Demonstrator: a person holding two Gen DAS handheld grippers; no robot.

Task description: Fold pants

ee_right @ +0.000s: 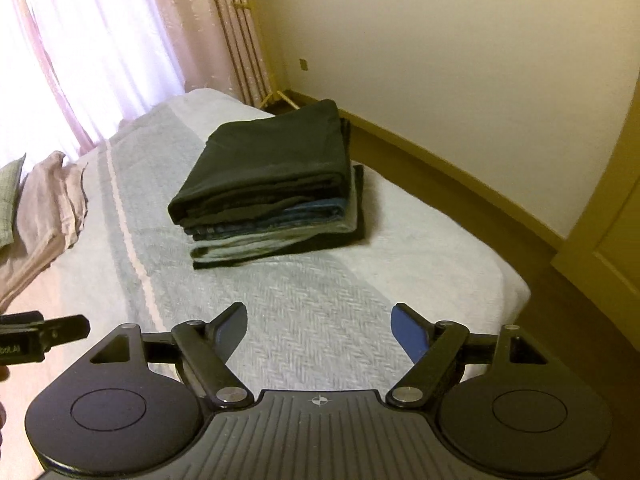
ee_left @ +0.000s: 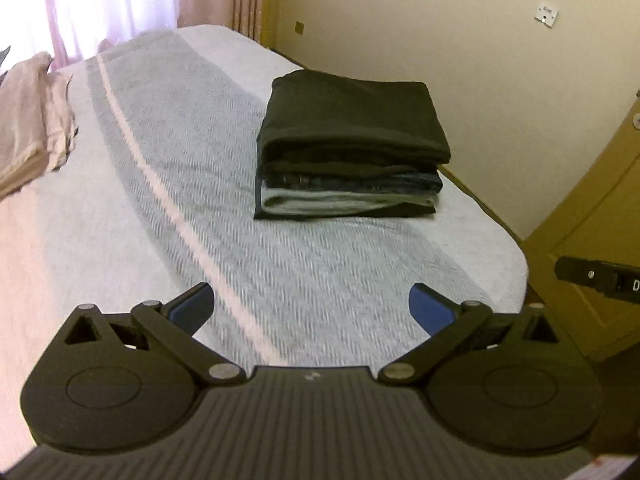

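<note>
Stack of folded dark pants (ee_left: 352,148) (ee_right: 272,188) sits near the grey-striped woven bed's (ee_left: 320,256) (ee_right: 320,300) right edge; left gripper (ee_left: 312,308) and right gripper (ee_right: 319,326) both spread wide, holding nothing.

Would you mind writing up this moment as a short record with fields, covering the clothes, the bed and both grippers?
surface: bed with a grey and white woven cover
folded stack: stack of folded pants, black pair on top, blue denim and grey layers below, near the bed's right edge
unfolded item: beige garment, crumpled, at the far left of the bed
left gripper: left gripper open, empty, above the bed
right gripper: right gripper open, empty, above the bed
contact: neither gripper touches any clothing
</note>
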